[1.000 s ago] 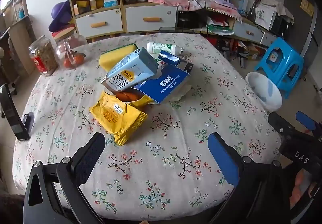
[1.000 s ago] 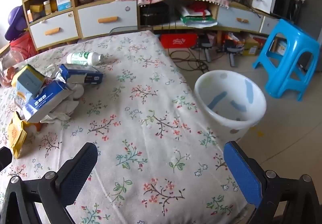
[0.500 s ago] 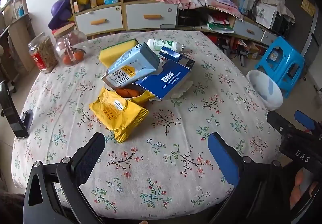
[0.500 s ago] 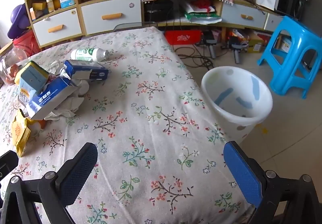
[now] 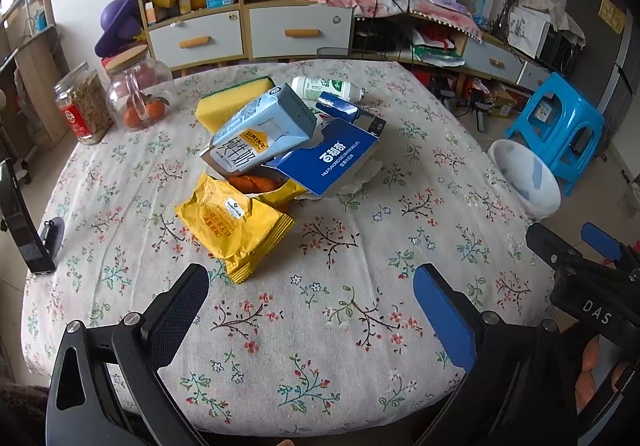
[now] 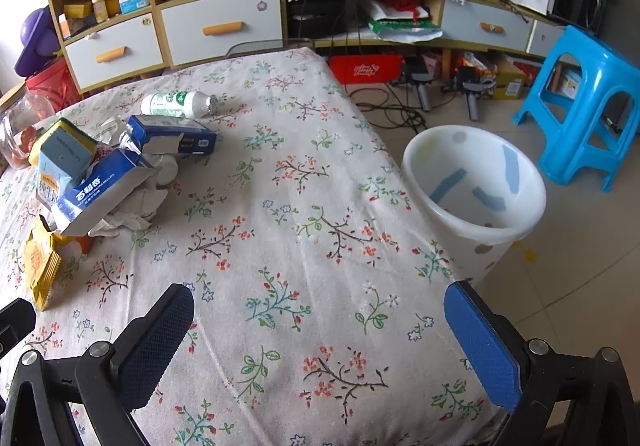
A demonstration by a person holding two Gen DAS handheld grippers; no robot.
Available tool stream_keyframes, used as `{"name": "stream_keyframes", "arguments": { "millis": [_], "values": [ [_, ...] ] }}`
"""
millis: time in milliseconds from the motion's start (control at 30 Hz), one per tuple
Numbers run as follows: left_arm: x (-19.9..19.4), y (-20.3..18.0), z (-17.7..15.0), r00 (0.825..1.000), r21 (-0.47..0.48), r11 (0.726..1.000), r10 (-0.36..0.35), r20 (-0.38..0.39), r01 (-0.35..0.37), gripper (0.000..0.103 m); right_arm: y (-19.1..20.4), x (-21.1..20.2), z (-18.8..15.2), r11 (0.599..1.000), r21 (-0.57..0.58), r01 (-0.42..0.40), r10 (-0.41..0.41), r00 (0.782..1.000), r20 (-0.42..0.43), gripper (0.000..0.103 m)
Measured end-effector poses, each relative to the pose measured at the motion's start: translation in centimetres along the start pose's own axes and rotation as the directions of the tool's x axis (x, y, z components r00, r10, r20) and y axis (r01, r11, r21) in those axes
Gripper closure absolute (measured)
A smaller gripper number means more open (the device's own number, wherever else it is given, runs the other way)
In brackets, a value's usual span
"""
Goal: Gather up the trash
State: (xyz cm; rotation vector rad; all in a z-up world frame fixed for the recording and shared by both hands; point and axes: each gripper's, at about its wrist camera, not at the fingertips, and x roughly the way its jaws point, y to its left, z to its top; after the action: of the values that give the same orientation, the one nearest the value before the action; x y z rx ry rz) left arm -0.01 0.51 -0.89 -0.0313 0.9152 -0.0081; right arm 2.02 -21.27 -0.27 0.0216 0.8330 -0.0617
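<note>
Both tools hang spread and empty over the near edge of the floral tabletop [image 5: 320, 310]: left tool [image 5: 308, 302], right tool [image 6: 320, 338]. The trash sits piled mid-tabletop: a yellow wrapper [image 5: 234, 226] nearest, a pale blue carton [image 5: 260, 129] leaning on a dark blue box [image 5: 328, 161], a bottle [image 5: 326, 87] at the far side. A white bin [image 6: 476, 193] stands on the floor, right of the tabletop.

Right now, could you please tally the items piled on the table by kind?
Cartons and boxes: 3 (light-blue milk carton, large blue box, small blue box)
Yellow snack packets: 2
Plastic bottle: 1
Sponge: 1
Crumpled tissue: 1
Total: 8
</note>
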Motion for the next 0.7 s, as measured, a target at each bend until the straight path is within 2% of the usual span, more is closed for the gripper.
{"name": "stream_keyframes", "arguments": {
  "millis": [700],
  "values": [
    [-0.09, 0.21, 0.07, 1.0, -0.007, 1.0, -0.006, 0.006, 0.006, 0.0, -0.05, 0.25, -0.28, 1.0, 0.004, 0.0, 0.0, 1.0, -0.007, 0.0]
  ]
}}
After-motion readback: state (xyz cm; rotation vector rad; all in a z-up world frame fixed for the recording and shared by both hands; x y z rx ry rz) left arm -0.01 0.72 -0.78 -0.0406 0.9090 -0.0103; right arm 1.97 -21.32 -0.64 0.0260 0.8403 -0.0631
